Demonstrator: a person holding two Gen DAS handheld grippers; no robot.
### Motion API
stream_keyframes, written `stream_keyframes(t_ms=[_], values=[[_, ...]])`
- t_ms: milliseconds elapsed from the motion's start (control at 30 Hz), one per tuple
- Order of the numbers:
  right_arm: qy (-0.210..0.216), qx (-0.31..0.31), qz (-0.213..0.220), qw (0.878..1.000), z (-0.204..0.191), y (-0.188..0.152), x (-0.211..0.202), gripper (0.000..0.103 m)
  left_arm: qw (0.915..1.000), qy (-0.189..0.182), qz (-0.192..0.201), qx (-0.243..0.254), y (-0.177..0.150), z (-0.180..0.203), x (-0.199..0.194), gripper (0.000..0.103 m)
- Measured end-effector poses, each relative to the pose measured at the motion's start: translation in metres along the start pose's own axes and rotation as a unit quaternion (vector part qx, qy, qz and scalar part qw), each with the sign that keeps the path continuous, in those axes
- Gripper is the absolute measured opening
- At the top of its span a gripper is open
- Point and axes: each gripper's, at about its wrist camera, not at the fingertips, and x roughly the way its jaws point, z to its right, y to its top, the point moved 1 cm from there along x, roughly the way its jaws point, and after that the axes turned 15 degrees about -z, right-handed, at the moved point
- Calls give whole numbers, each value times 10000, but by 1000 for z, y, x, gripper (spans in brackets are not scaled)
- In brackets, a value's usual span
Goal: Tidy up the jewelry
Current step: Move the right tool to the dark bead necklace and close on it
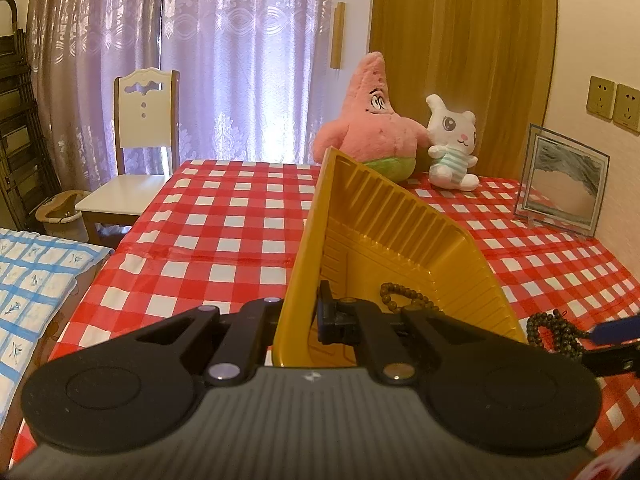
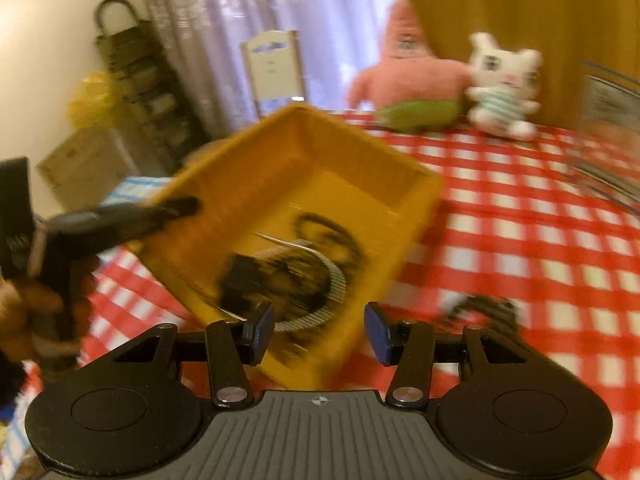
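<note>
Right wrist view, blurred by motion, shows the right gripper (image 2: pixel 319 334) with its blue-padded jaws standing apart and nothing between them, hanging just over the near rim of the ribbed yellow plastic tray (image 2: pixel 384 184), which sits tilted above the red-and-white checked tablecloth (image 2: pixel 520 240). Inside the tray lie a dark beaded string (image 2: pixel 340 240) and what looks like a silvery ridged bangle (image 2: pixel 320 300), too smeared to tell more. The piece the coming move seems to turn on is the loose dark bead bracelet (image 2: pixel 484 306) on the cloth, off to the right of the open jaws and outside the tray; its loop appears to run roughly across the view, though blur hides its exact lie. In the left wrist view the left gripper (image 1: pixel 298 316) has its jaws clamped on the tray's near wall, holding the tray tipped up, and the same bracelet (image 1: pixel 556 332) lies beyond the tray's right wall, touching or just beside a blue pad (image 1: pixel 616 328) of the other gripper. So the free right gripper is by far the nearer one, and would need to swing right and down
</note>
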Motion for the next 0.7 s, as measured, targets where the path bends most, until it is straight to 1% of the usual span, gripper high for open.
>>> stream_keyframes(t_ms=[133,200,233,267,333,500,633,700], values=[[-404,397,-49,9984,32,-23,-13,49,10000,11,-16,-17,-1,-2,1,6],[-625,464,-77,9969,44,-30,-16,35,10000,21,-34,-27,-2,-3,2,6],[-727,474,-110,9962,50,-32,-17,22,10000,28,-41,-28,-2,-3,3,6],[-790,479,-132,9956,54,-34,-17,16,10000,37,-44,-21,-2,-3,3,6],[-852,466,-113,9952,60,-35,-20,11,10000,39,-49,-21,-2,-4,4,6],[-732,498,-236,9958,68,-34,-9,11,10000,39,-47,-23,-2,-4,4,6],[-430,641,-680,9947,80,-32,15,11,10000,41,-48,-24,-2,-4,4,6],[-495,752,-802,9927,88,-35,23,11,10000,40,-49,-21,-1,-4,4,6]])
